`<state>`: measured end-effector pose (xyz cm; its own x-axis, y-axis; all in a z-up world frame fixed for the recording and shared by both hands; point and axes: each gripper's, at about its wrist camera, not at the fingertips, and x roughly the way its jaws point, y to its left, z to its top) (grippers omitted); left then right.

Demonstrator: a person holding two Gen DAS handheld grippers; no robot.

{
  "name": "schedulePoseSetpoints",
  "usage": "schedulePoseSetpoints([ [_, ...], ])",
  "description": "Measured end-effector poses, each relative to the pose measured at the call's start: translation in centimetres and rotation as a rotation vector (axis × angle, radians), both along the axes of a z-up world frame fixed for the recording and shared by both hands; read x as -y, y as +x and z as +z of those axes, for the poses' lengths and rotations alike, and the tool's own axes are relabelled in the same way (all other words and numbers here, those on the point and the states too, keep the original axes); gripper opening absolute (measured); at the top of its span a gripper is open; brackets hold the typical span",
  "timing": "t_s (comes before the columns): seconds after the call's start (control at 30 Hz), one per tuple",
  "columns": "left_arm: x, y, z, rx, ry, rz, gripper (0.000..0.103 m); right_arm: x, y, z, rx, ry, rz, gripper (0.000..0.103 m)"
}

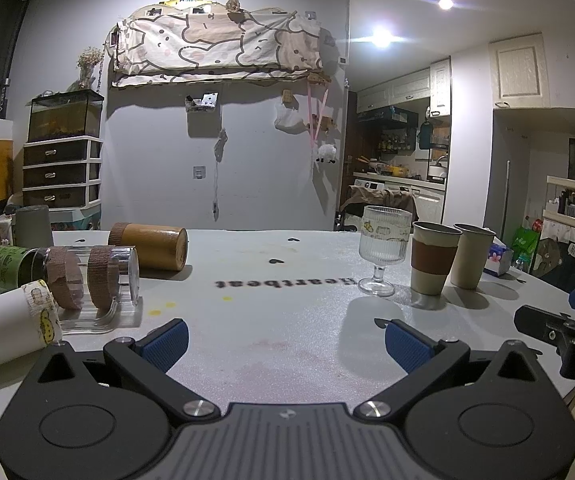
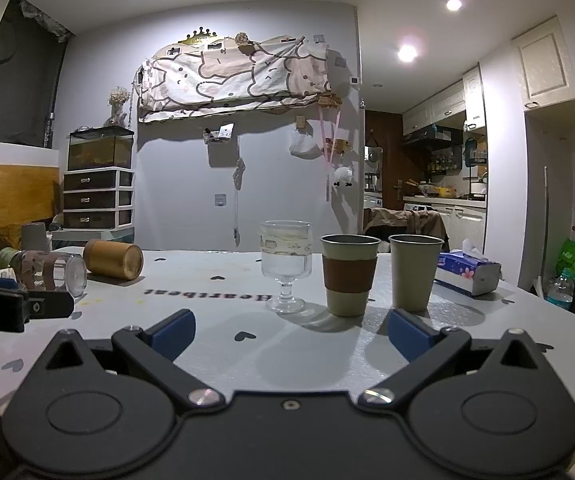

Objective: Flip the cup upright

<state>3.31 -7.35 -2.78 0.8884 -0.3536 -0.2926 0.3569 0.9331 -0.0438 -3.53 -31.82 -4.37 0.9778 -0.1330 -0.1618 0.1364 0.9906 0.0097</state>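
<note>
Several cups lie on their sides at the table's left: a white cup (image 1: 5, 330) nearest, a clear glass with brown bands (image 1: 95, 278), a green cup (image 1: 5, 268) and a tan wooden cup (image 1: 149, 246); the clear glass (image 2: 53, 272) and wooden cup (image 2: 113, 259) also show in the right wrist view. A stemmed glass (image 1: 383, 254), a banded paper cup (image 1: 433, 258) and a plain cup (image 1: 471, 256) stand upright on the right. My left gripper (image 1: 285, 344) is open and empty over the table. My right gripper (image 2: 291, 334) is open and empty, facing the upright cups.
The white table (image 1: 287, 280) bears the word "Heartbeat". A tissue pack (image 2: 467, 272) lies at the right edge. A grey cup (image 1: 31, 226) stands upside down at the far left. The right gripper's body (image 1: 559, 332) shows at the right.
</note>
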Motion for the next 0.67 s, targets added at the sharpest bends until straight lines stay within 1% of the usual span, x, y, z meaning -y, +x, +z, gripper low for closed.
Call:
schedulePoseSetpoints([
  [0.67,0.12,0.02,0.11,0.000,0.002,0.000,0.103,-0.11,0.01,0.05,0.000,-0.001,-0.002,0.103],
])
